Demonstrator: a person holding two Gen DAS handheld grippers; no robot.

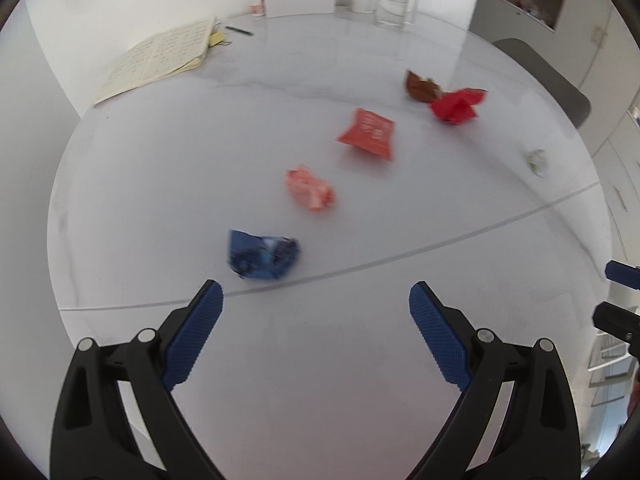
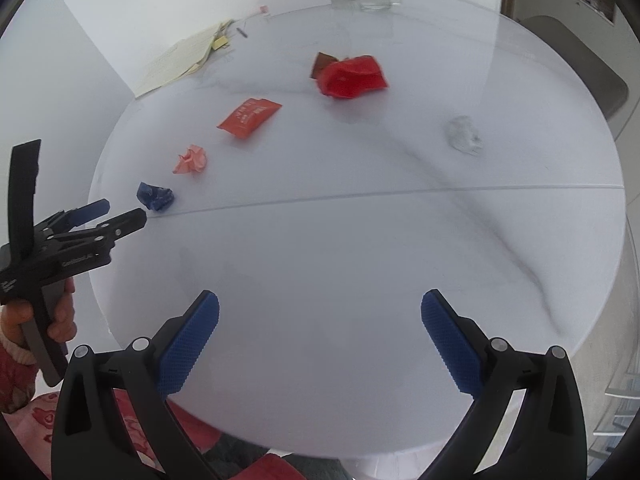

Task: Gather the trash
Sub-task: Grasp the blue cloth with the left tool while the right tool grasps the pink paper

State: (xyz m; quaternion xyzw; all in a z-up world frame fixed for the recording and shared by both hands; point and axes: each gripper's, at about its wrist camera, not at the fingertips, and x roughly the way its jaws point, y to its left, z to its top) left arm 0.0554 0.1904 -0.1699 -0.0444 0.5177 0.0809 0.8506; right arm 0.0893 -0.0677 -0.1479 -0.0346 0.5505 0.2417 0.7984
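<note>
Blue wrapper (image 1: 262, 255) on bench (image 1: 360, 360), just ahead and slightly left of left gripper (image 1: 316, 312); fingers wide apart, empty; right gripper (image 2: 320, 320) likewise spread, farther away; left nearer.

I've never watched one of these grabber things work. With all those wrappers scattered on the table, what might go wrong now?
The flat red packet lies flush on the smooth table, so fingers may slide over it. The red crumpled wrapper touches the brown wrapper, so grabbing one could push the other. The open left gripper is near the blue wrapper and might nudge it toward the edge.
</note>
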